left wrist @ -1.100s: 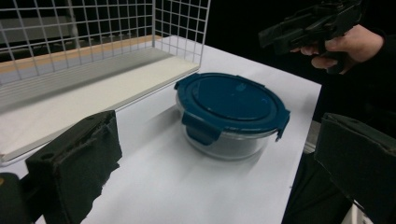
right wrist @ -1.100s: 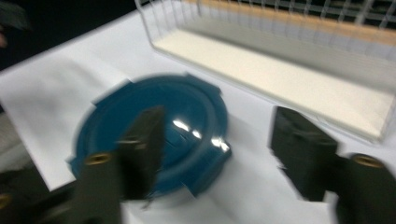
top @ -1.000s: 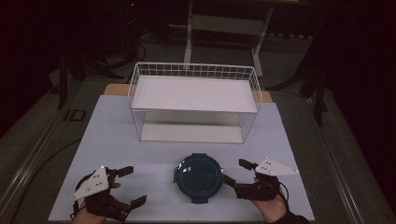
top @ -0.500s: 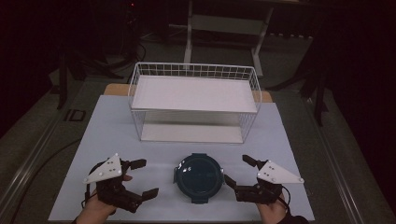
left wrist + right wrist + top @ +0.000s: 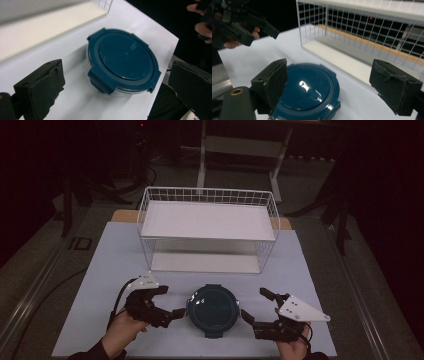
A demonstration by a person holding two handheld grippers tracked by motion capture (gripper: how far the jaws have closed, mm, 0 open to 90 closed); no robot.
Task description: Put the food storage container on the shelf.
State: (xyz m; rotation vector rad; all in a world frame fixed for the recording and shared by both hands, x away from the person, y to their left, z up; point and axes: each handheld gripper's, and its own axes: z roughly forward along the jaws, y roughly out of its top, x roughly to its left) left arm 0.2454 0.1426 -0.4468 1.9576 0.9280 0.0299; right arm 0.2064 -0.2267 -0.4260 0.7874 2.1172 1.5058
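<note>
Round blue-lidded container (image 5: 212,309) between both grippers, left gripper (image 5: 166,302) jaws wide, just beside it (lid latched), right gripper (image 5: 256,306) jaws wide, wire rack (image 5: 208,220) beyond.

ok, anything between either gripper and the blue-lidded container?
Nothing visible. The container sits alone on the white table; the left gripper and right gripper flank it, jaws open, bare surface between. The wire rack stands behind it.
</note>
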